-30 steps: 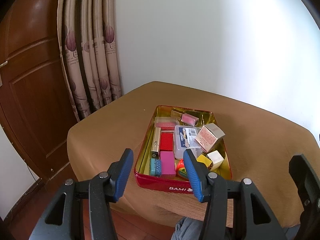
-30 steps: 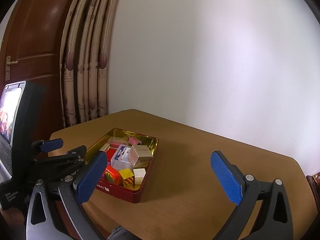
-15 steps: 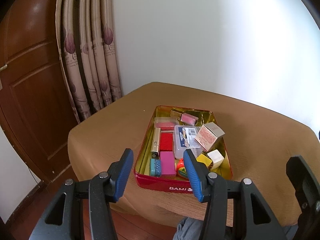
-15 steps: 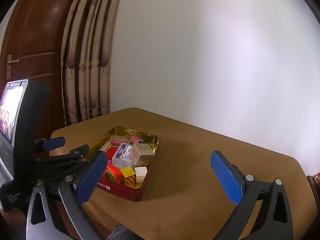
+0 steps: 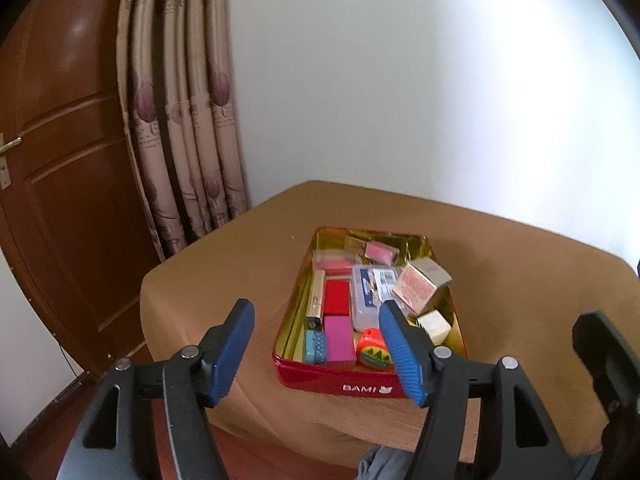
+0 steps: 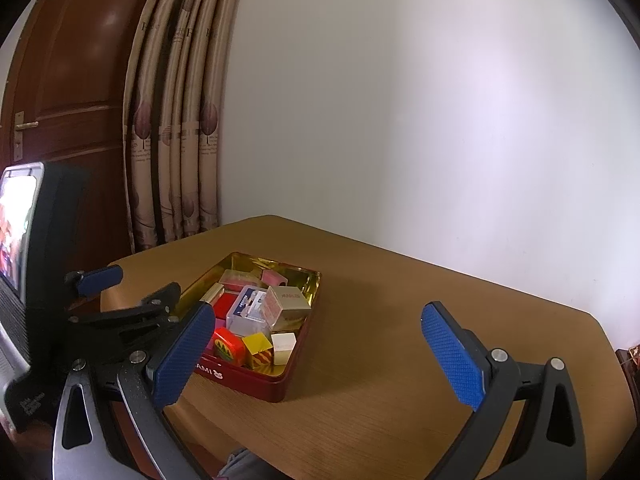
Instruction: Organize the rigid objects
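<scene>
A red tin (image 5: 368,384) with a gold lining sits near the front left corner of a brown bench (image 5: 520,280), packed with small rigid items. Among them are a clear plastic case (image 5: 370,296), a tilted tan carton (image 5: 420,286), a red block (image 5: 336,298), a magenta block (image 5: 339,338), a gold tube (image 5: 316,300) along the left wall, a round red-orange container (image 5: 374,350) and a cream cube (image 5: 434,322) at the near end. The tin's long axis runs away from the viewer, its short lettered wall facing the person. The gold tube and the blocks lie along the same line.

The left gripper (image 5: 316,350) hovers just short of that near wall, angled downward, so the tin lies straight ahead of and slightly below it. Its jaws are opening with nothing between them. In the left wrist view the right finger overlaps the tin's near right corner but seems to be above it, not touching.

The right gripper (image 6: 320,354) is spread wide and empty, aimed at bare bench to the right of the tin — the left hand is plainly the nearer. Behind stand a white wall, a patterned curtain (image 5: 180,140) and a dark wooden door (image 5: 60,160).
</scene>
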The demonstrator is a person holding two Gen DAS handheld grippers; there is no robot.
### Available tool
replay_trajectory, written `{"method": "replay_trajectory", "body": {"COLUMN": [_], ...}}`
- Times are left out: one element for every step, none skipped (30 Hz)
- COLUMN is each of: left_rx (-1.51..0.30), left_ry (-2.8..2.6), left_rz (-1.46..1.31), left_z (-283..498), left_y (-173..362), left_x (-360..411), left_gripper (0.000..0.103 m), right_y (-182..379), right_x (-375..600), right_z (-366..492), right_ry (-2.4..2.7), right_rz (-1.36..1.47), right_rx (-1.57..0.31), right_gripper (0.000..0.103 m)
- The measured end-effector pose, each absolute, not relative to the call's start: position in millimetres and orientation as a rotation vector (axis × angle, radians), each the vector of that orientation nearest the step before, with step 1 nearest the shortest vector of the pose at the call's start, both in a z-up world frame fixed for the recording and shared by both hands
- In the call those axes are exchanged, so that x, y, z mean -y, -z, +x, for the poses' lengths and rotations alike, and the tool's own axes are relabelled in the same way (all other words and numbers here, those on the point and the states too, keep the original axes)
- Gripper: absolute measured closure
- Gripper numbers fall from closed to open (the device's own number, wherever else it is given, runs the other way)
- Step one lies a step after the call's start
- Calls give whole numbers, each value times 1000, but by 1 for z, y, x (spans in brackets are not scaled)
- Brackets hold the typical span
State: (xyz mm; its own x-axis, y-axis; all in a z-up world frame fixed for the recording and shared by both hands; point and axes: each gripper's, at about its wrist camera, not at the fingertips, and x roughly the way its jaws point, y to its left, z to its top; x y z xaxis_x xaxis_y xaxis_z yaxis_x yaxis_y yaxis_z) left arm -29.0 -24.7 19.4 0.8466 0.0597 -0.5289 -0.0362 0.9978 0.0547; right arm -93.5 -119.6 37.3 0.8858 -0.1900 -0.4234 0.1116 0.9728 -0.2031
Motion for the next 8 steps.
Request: {"method": "replay_trajectory", "body": {"left_rx": [-561, -559, -557, -553, -547, -547, -548, -550], "left_ry": [-50, -44, -38, -40, -47, -43, -39, -42], "left_rz": [47, 45, 40, 38, 40, 41, 41, 41], "left_z": [-28, -29, -29, -29, -29, -29, -29, -29], "left_y": [-19, -20, -20, -20, -21, -21, -21, -21], "left_x": [25, 25, 25, 25, 25, 25, 26, 26], "left_gripper": [36, 36, 36, 36, 36, 36, 36, 36], "right_y": [-37, -37, -37, -37, -37, -37, -37, -37], "right_x": [120, 120, 121, 121, 122, 122, 122, 123], "right_z": [-92, -93, -92, -92, -91, -91, -92, -91], "right_ry": [157, 161, 160, 160, 162, 164, 163, 161], "right_rz": [-175, -174, -170, -166, -165, -163, -160, -159], "right_rx": [-458, -456, -456, -458, -460, -459, -459, -458], "right_gripper": [1, 1, 1, 1, 1, 1, 1, 1]}}
